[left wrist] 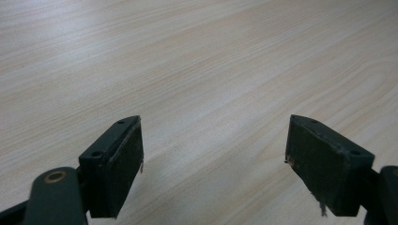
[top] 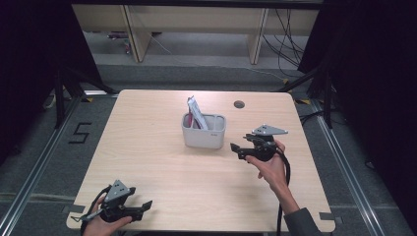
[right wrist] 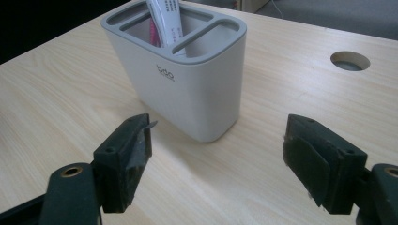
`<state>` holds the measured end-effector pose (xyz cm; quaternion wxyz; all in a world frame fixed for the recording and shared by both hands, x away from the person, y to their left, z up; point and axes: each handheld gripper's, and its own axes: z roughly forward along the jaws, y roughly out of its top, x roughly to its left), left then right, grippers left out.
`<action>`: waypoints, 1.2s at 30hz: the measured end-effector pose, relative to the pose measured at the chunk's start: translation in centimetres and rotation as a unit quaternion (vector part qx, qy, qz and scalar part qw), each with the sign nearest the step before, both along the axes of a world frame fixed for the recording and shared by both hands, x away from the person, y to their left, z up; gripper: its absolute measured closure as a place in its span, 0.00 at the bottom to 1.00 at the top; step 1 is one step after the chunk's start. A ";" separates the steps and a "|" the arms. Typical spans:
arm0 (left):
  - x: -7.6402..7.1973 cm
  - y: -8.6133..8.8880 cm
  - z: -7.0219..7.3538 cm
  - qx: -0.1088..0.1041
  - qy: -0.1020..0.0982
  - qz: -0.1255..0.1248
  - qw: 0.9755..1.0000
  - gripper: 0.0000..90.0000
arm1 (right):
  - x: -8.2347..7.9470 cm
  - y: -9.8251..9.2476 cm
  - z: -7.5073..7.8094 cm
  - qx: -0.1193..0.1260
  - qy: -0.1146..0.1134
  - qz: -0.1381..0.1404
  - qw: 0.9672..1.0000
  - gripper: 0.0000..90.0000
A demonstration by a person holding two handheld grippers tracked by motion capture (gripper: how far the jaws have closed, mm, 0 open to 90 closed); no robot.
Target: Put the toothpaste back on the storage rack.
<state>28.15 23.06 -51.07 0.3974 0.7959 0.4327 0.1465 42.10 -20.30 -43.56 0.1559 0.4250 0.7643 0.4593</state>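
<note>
A pale grey holder [top: 204, 131] with a darker divided rim stands upright in the middle of the wooden table [top: 147, 147]. A white and pink tube [top: 195, 113] leans in its left compartment. In the right gripper view the holder [right wrist: 183, 70] stands just beyond the jaws, with the tube [right wrist: 164, 21] poking out of it. My right gripper [top: 235, 148] hovers to the holder's right, open, holding nothing. My left gripper [top: 146, 206] rests near the table's front left edge, open over bare wood [left wrist: 211, 84].
A round cable hole [top: 239, 104] sits in the table behind the holder, also seen as the cable hole [right wrist: 349, 61] in the right gripper view. Beyond the table, cables [top: 287, 39] trail on the floor. Dark curtains flank both sides.
</note>
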 end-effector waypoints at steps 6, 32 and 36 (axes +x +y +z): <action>0.0 0.1 0.0 -0.001 0.001 0.002 1.000 0.21 | -0.4 -0.5 -0.7 -0.011 -0.011 0.008 1.000 0.27; -0.3 0.0 0.0 0.006 -0.001 -0.009 1.000 0.21 | -3.8 -1.4 -2.2 -0.032 0.017 0.017 0.999 0.25; -0.3 0.1 0.0 0.005 -0.001 -0.009 1.000 0.21 | -4.0 -1.6 -2.8 -0.040 0.012 0.032 0.999 0.25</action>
